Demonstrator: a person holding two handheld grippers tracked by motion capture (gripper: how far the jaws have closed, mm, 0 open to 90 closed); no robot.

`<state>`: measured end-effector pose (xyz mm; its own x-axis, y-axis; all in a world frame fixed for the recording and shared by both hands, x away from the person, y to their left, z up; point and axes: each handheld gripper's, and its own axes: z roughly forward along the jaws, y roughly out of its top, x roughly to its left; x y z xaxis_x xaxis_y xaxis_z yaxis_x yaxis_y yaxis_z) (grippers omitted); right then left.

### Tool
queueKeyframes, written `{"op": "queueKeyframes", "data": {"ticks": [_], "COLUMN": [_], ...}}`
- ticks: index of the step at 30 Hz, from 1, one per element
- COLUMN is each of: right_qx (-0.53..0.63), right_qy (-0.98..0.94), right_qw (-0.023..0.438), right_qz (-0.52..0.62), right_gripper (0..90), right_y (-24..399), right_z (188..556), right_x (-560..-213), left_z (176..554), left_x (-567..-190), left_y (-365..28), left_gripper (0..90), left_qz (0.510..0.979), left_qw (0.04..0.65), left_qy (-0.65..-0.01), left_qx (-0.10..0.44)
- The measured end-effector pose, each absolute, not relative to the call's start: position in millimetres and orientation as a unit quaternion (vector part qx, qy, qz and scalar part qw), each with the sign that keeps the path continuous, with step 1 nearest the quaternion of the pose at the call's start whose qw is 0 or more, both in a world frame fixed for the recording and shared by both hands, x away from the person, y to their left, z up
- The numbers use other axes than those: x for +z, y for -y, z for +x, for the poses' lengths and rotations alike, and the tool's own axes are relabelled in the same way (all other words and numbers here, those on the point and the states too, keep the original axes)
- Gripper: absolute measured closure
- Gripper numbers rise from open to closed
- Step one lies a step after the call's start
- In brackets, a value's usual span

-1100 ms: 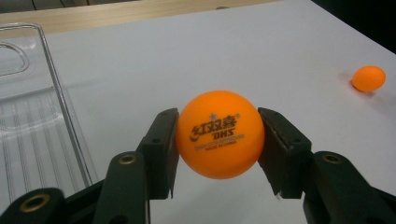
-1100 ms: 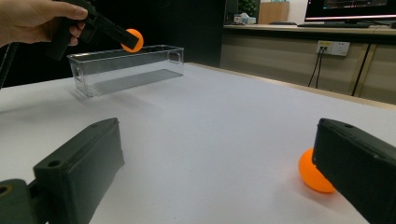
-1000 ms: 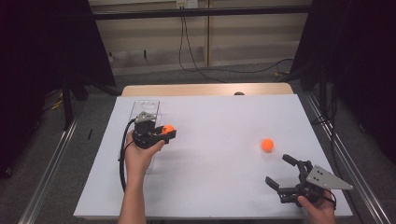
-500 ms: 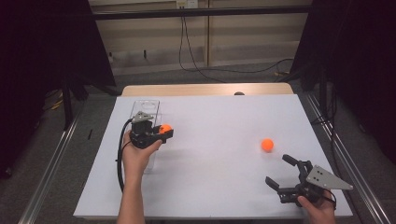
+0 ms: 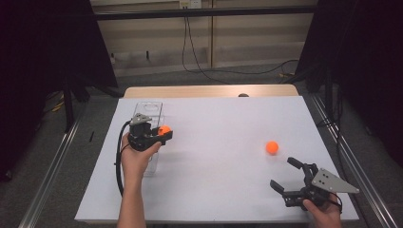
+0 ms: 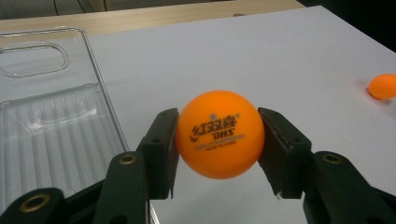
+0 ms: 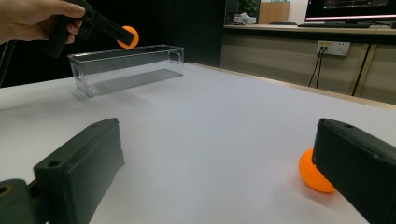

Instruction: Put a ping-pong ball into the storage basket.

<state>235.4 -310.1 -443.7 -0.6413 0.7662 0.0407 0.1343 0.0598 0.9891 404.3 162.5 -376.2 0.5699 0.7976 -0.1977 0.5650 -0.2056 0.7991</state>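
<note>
The orange ball (image 6: pixel 220 134) sits clamped between the two black jaws of my left gripper (image 5: pixel 161 134), pressed on both sides, its printed logo facing the left gripper view's camera. I hold it lifted off the white table (image 5: pixel 223 118), just beside the long side of the clear plastic box (image 6: pixel 51 126); in the high view the ball shows at the box's right edge, about halfway along it. From my right gripper's view the ball hangs above the box's rim, near the far end. The box itself is transparent, ribbed along its floor, with an oval grip hole in the end wall, and nothing lies in it that I can see.

My left hand (image 5: pixel 138 159) wraps the gripper's body, with its black cable looping down beside my wrist.

Well apart, on the right half of the table, a second orange ball (image 5: pixel 272 147) rests on the white surface. My right gripper (image 5: pixel 288 174) lies low near the table's front corner, its jaws spread wide and gripping nothing; the second ball lies just beyond them, partly hidden behind one jaw in the right gripper view.
</note>
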Motion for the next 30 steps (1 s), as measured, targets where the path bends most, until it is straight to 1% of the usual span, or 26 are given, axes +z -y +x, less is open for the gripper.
{"op": "queueKeyframes", "data": {"ticks": [30], "right_qx": [0.601], "right_qy": [-0.678], "right_qw": [0.262], "right_qz": [0.332], "right_gripper": [1.8], "right_y": [310], "right_z": [235], "right_x": [-443], "left_z": [402], "left_x": [-373], "left_y": [-180], "left_gripper": [50.9], "left_qz": [0.757], "left_qw": [0.439], "left_qy": [-0.459], "left_qx": [0.154]}}
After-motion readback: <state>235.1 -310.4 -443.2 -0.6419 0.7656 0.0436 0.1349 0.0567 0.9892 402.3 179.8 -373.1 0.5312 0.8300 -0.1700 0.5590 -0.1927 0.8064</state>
